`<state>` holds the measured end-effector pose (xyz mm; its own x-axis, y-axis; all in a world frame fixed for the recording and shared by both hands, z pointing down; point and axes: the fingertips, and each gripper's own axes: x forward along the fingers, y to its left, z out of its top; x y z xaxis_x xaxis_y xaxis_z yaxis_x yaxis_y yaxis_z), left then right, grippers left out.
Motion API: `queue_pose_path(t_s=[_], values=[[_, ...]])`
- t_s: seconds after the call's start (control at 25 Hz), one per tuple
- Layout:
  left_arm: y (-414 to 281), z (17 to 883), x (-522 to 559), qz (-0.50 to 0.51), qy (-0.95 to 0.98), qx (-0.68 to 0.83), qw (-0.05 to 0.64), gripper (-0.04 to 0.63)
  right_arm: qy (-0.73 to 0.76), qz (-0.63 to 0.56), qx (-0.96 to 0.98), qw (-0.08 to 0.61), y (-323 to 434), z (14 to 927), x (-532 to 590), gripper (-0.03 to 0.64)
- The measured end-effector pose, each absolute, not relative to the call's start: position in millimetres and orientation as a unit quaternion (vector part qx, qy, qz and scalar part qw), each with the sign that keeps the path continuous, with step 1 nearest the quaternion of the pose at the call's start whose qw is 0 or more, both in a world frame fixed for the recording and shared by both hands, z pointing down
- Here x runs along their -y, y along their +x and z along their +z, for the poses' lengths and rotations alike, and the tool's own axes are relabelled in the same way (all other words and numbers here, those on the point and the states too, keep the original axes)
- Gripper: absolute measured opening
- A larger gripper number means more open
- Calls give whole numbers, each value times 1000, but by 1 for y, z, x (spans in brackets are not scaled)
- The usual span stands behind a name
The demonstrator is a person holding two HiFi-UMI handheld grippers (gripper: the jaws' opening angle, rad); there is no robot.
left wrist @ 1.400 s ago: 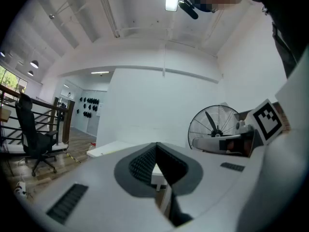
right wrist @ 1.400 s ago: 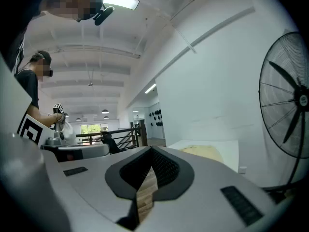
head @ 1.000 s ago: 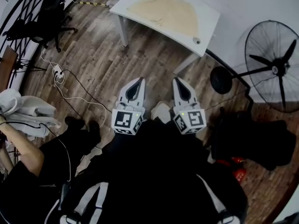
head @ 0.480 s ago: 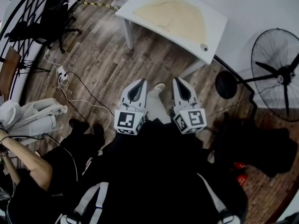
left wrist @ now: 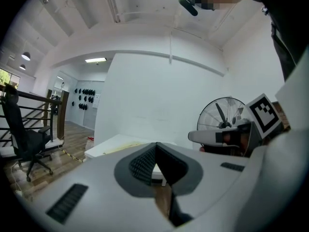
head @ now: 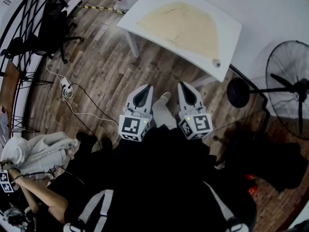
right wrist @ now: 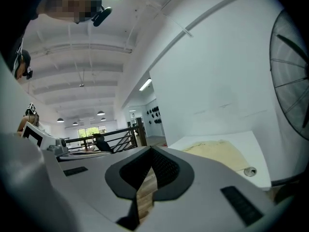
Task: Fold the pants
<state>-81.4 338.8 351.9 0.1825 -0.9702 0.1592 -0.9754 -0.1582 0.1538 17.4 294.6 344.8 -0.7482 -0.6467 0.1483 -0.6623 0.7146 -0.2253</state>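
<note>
Ahead, the table [head: 228, 36] draws nearer, pants [head: 181, 25] untouched on it. Your left gripper [head: 144, 88] and right gripper [head: 185, 86] stay closed, empty.

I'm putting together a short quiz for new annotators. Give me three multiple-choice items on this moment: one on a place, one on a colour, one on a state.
1. Where does the beige cloth lie?
A. on the table
B. on the floor
C. on a chair

2. What colour is the table?
A. black
B. white
C. red

3. How do the jaws of the left gripper and the right gripper stand?
A. together, holding nothing
B. wide apart
C. shut on cloth

Answers:
1. A, the head view shows the cloth spread on the tabletop.
2. B, the bare edges around the cloth are white.
3. A, each gripper view shows the jaws meeting with nothing between them.
</note>
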Motion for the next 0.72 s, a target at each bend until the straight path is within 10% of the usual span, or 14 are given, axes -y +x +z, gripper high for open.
queue_pose_path(t_s=[0.72], values=[[-141,365,-130,52,744,652,133,3,301,141,941,68,-55,362,-86,5]])
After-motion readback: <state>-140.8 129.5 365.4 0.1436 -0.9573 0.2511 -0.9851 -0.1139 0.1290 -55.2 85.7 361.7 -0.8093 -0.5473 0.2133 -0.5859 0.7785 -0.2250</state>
